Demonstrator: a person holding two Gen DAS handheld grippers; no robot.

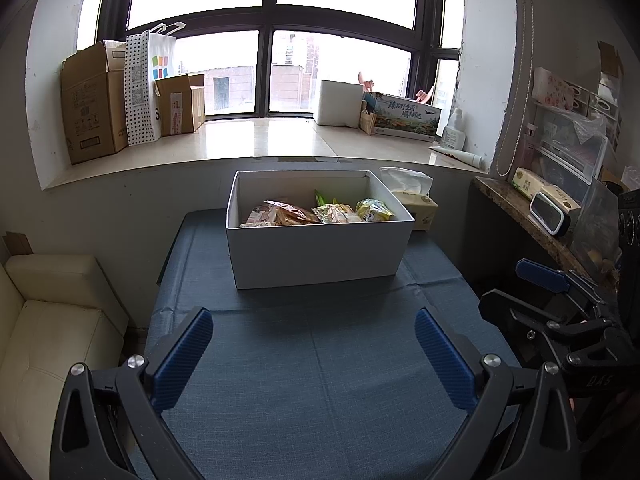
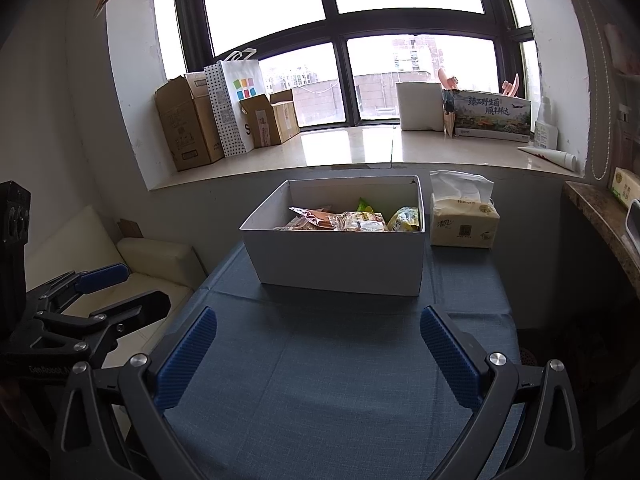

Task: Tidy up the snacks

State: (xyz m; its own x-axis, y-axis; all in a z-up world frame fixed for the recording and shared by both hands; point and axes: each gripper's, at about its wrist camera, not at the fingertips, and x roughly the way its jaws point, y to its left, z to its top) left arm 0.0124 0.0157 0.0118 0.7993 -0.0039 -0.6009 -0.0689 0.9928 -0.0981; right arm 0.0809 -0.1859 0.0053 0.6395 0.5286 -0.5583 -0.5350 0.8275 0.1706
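Blue ribbed pads of my left tool [image 1: 314,356] stand wide apart over bare blue cloth on the desk [image 1: 320,380], holding nothing — my right tool [image 2: 318,356] is spread and empty too. Straight ahead of both sits the white rectangular cardboard box [image 1: 316,252], long side facing me, near the desk's far edge. Neither arm looks clearly nearer. Inside lie crinkly snack packets [image 1: 316,213], pink, orange, yellow and green — heaped loosely, so I judge they will slip.

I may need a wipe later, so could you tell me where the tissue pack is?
In both wrist views, the tissue pack stands on the blue tablecloth, beside the white snack box on its right, below the windowsill.
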